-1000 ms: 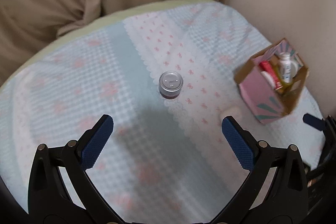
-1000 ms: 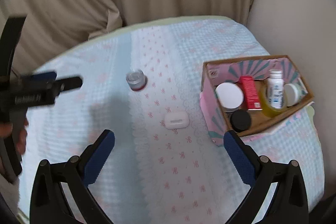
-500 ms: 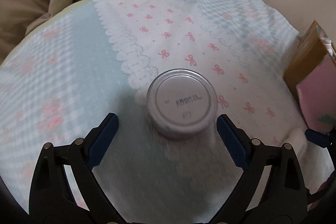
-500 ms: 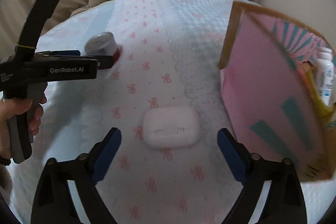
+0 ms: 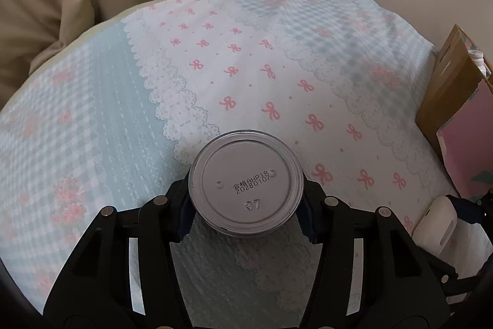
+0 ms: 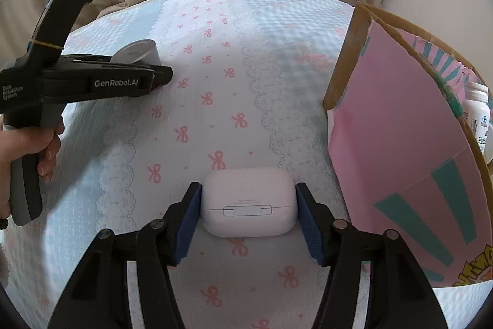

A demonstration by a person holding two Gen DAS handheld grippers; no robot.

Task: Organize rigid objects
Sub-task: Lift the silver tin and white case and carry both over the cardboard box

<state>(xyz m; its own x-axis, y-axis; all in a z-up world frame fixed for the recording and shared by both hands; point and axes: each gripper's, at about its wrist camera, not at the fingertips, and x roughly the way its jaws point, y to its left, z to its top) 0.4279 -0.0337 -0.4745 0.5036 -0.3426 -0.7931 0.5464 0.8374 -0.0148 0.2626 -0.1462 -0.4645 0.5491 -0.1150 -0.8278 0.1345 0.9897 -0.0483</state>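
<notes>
"genrobot.ai" on left claw point(image 6: 155, 73); can point(image 5: 245, 182) stamped "37".

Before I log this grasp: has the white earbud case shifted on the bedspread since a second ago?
Cannot tell. The white earbud case lies flat near the pink box as before, but the camera itself dropped; the right gripper, jaws just closing, now clamps it.

White earbud case point(image 6: 248, 205), pink-bowed cloth point(image 6: 234, 100)

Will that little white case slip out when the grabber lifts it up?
Maybe a little. The white case looks smooth and rounded, so it could slide. The right gripper, jaws just closed, presses both its ends with ridged blue pads. It looks stiff and small, probably light.
</notes>
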